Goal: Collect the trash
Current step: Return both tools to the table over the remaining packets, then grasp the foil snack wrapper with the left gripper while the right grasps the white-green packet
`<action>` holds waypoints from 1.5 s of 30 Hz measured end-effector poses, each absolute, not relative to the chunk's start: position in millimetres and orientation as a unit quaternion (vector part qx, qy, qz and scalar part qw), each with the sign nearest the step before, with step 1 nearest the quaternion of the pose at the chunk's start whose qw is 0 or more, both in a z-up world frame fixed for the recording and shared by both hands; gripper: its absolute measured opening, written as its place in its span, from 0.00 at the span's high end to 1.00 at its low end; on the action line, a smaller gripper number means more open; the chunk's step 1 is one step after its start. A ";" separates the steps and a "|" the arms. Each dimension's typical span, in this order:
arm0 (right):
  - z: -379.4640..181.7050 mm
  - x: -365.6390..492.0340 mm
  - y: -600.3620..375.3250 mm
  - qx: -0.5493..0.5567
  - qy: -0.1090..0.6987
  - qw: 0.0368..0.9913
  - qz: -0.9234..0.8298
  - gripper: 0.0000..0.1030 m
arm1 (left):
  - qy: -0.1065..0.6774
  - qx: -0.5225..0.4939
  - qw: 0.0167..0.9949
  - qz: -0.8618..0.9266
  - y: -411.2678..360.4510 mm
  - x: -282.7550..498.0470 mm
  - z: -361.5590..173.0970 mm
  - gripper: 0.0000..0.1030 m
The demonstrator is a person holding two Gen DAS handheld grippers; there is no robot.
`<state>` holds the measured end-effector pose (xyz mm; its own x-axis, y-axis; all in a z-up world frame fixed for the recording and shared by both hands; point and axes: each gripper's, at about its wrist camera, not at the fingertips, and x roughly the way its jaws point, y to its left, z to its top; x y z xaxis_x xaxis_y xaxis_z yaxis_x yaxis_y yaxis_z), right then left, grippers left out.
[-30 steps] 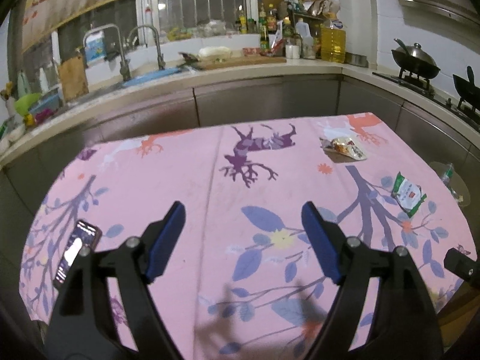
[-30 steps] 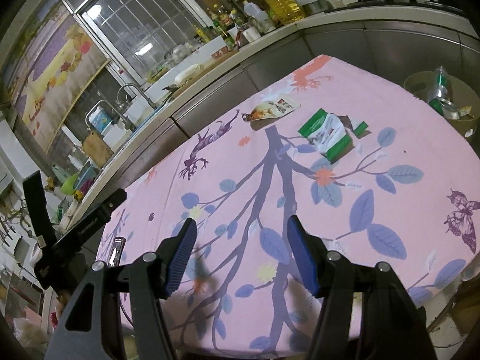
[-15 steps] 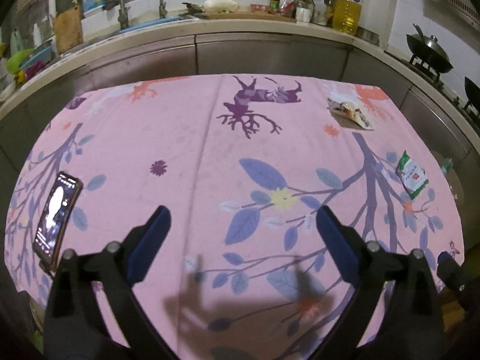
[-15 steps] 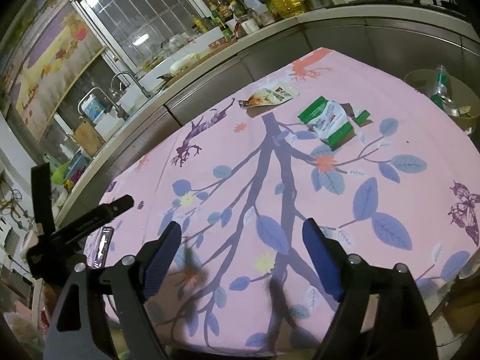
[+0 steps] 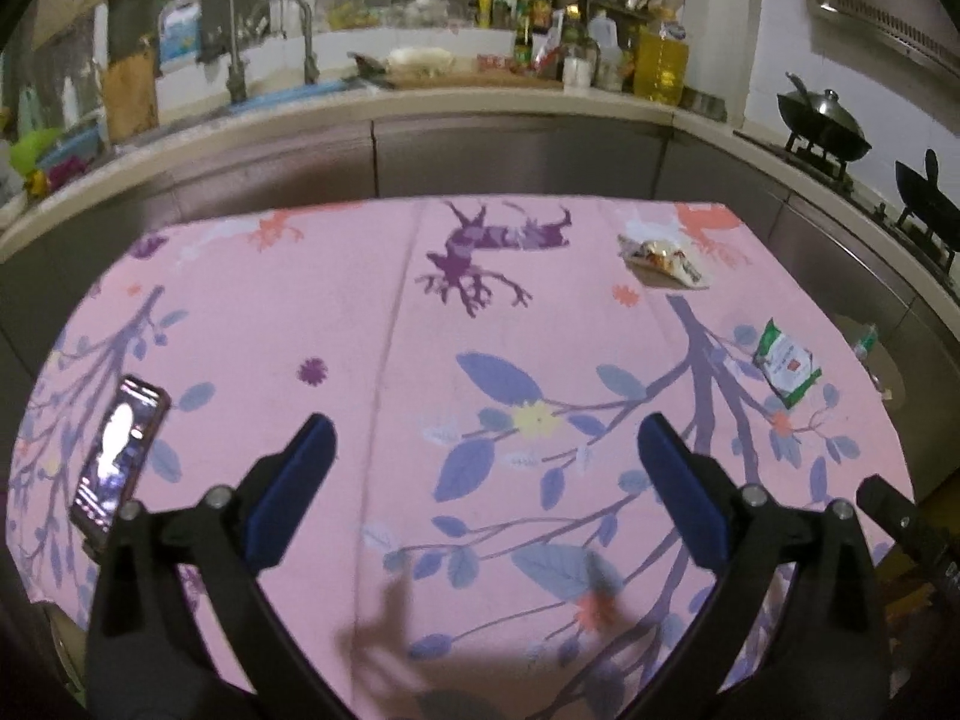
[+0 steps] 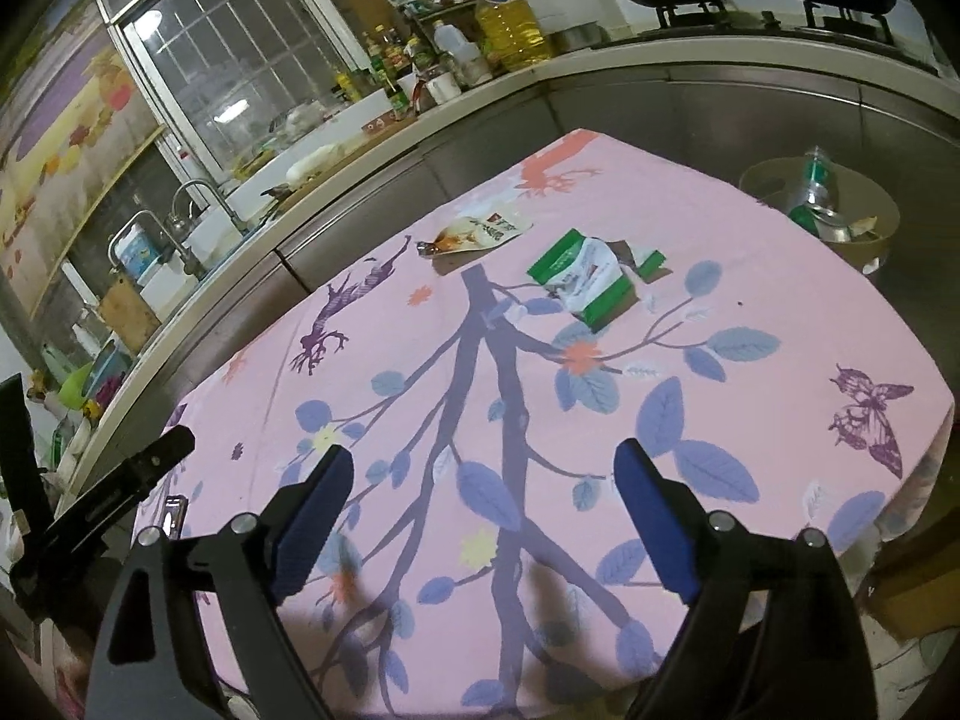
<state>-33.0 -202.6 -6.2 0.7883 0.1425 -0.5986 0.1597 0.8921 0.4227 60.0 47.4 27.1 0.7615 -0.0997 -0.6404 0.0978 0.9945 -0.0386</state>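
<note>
Now, from left to right: a phone [image 5: 117, 453] lies at the near left of the pink tablecloth [image 5: 360, 300]. The left gripper [image 5: 480, 450] and right gripper [image 6: 483, 474] hover empty; their jaws have just been opening wide, probably to prepare a grasp. 2 wrappers, orange [image 6: 477, 234] and green [image 6: 591, 282], wait far right, near the bin [image 6: 876, 246].
</note>
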 end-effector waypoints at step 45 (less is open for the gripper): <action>-29.7 26.3 -309.5 0.277 0.310 0.909 -0.038 0.17 | 0.539 -0.121 0.791 -0.264 -87.5 341.9 -27.7 0.24</action>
